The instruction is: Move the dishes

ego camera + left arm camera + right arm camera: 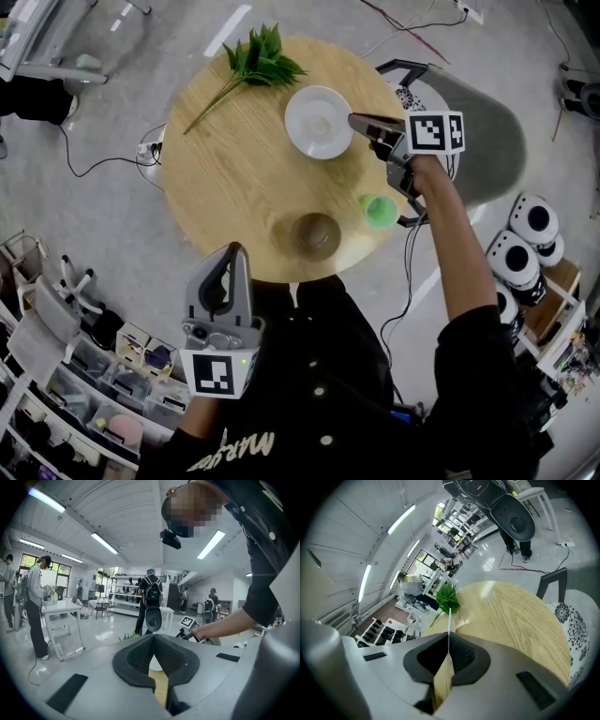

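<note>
— Containers on the round wooden desk (225, 178), please.

— Three. Item one: white plate (317, 122), far side, right of centre. Item two: brown bowl (315, 234), near edge, well apart from the plate. Item three: green cup (378, 210), small, at the right edge, near the bowl.

— Contents?

— Plate: a plain pale face. Bowl: a dark brown inside, and from where I stand I cannot tell more. Cup: a lighter green inside, otherwise the same.

— Other entries?

— One leafy sprig (258, 61), lying flat on the far side, its stem pointing toward the left edge, just beside the plate.

— Look of the plate?

— Round, shallow and glossy, with a thin rim. It lies on the desk.

— Grippers?

— Right gripper (361, 122): at the plate's right side, jaws pinching the rim, which shows edge-on as a thin white line (448, 620) between the pads. Left gripper (230, 258): held off the desk's near edge, by the person's body, with its jaws pressed together at the tips and nothing between them.
</note>
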`<state>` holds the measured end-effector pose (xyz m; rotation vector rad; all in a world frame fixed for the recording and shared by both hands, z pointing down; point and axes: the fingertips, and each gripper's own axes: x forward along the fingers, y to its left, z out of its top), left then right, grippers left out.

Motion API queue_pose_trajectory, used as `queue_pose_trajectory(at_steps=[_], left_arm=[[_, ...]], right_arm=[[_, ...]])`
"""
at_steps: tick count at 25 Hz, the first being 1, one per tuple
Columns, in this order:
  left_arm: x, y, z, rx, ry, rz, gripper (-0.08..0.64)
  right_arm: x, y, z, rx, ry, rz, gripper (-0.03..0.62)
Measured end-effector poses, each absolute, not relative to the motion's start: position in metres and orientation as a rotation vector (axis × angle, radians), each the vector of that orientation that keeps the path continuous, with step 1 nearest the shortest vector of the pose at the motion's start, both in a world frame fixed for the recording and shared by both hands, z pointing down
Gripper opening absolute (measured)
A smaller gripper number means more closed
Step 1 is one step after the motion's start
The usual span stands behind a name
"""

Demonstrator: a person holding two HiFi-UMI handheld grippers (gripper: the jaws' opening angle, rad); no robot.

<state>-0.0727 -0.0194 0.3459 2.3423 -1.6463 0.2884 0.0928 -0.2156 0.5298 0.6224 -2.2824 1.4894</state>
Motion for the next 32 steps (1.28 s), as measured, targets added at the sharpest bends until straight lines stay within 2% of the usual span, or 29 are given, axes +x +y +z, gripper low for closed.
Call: queue_pose_trajectory(at_steps=[9, 16, 32], left_arm=[[-0.081, -0.010, 0.339, 2.341, -1.671, 0.266, 0.017], [-0.093, 0.002, 0.333, 2.323, -1.714, 0.248, 0.017], [-0.130, 0.037, 0.348, 2.240, -1.764, 0.250, 0.017]], right_arm=[[0.080, -0.199, 0.506, 0.576, -2.320, 1.426, 0.012], [0.034, -0.163, 0.482, 0.404, -2.345, 1.419, 0.012], [-0.059, -0.059, 0.510, -0.096, -2.153, 1.439, 0.012]])
